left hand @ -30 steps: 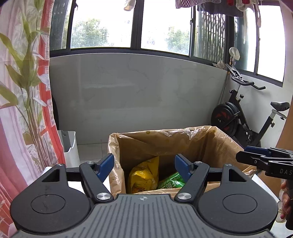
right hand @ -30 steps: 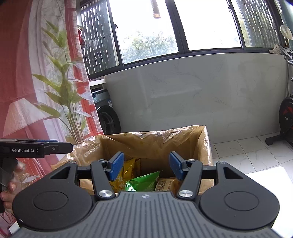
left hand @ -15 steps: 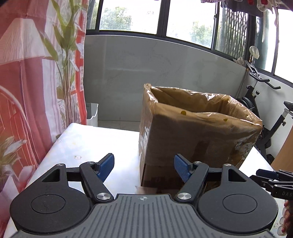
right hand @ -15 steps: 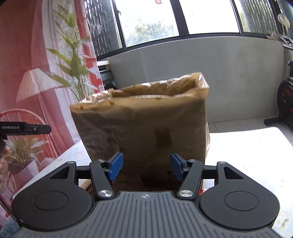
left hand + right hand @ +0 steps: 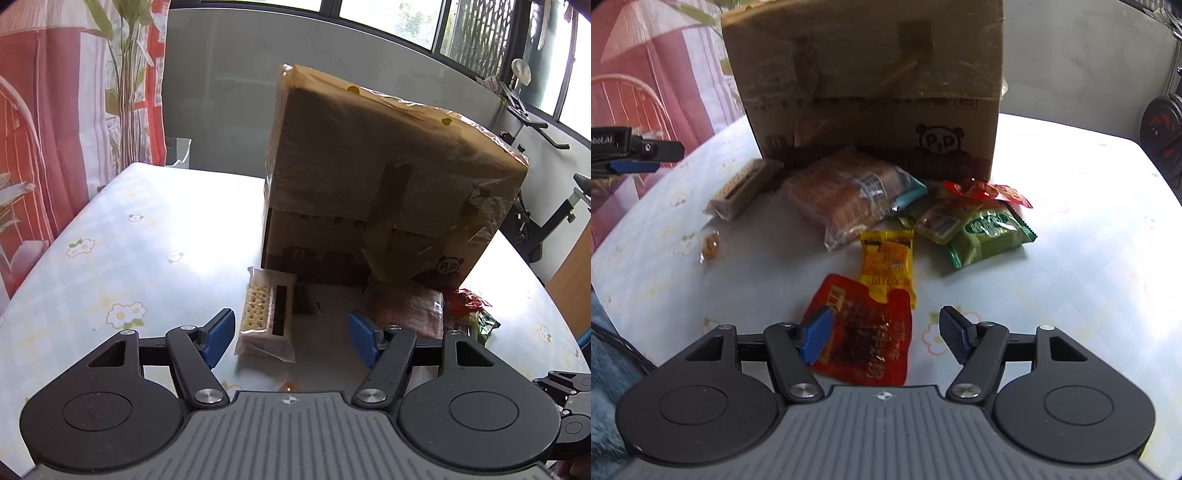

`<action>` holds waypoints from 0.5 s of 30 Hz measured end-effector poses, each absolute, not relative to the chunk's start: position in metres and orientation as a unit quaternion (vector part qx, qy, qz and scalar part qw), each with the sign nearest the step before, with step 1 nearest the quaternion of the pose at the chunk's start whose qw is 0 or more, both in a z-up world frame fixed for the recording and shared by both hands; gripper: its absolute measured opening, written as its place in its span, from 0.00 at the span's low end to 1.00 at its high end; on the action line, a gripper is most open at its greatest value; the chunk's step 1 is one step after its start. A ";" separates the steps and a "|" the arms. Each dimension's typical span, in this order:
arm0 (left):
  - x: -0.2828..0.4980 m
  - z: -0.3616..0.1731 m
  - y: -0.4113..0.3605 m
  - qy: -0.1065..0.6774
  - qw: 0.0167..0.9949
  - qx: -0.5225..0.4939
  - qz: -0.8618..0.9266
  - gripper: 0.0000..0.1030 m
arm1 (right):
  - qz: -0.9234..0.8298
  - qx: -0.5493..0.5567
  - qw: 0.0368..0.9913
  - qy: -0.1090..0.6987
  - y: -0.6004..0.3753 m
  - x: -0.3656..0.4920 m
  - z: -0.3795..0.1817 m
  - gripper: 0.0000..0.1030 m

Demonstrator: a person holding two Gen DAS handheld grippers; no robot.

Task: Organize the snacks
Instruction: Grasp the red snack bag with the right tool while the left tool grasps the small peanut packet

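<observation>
In the left wrist view, the left gripper point(image 5: 291, 338) hangs over the table point(image 5: 122, 236) with its jaws wide apart and nothing in them. They have just been closing a little. The cracker pack point(image 5: 266, 314) lies just in front of the big cardboard box point(image 5: 373, 177), which stands toward the far edge. If the jaws come down crooked, they could push the pack into the box and not catch it.

In the right wrist view, the right gripper point(image 5: 884, 338) is also open wide and empty; its jaws have just been opening. The red pouch point(image 5: 866, 332) lies flat under it, near the near edge, with the yellow pack point(image 5: 888, 264) overlapping its far end. The flat pouch could slip, or both could lift together. Only this view shows the green pack point(image 5: 990, 234) clearly.
</observation>
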State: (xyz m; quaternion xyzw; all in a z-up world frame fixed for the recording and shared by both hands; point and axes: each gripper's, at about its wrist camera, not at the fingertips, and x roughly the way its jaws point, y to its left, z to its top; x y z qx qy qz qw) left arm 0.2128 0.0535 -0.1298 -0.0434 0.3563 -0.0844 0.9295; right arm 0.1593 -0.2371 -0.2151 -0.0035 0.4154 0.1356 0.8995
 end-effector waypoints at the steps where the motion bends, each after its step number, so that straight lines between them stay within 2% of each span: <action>1: 0.213 -0.132 0.053 0.361 0.928 -0.045 -0.087 0.68 | 0.134 -0.021 0.897 0.421 -0.235 0.158 -0.219 0.66; 4: 0.212 -0.137 0.049 0.368 0.925 -0.041 -0.090 0.68 | 0.139 -0.047 0.892 0.427 -0.230 0.153 -0.227 0.71; 15: 0.210 -0.143 0.045 0.378 0.920 -0.042 -0.091 0.67 | 0.138 -0.061 0.903 0.403 -0.222 0.183 -0.232 0.74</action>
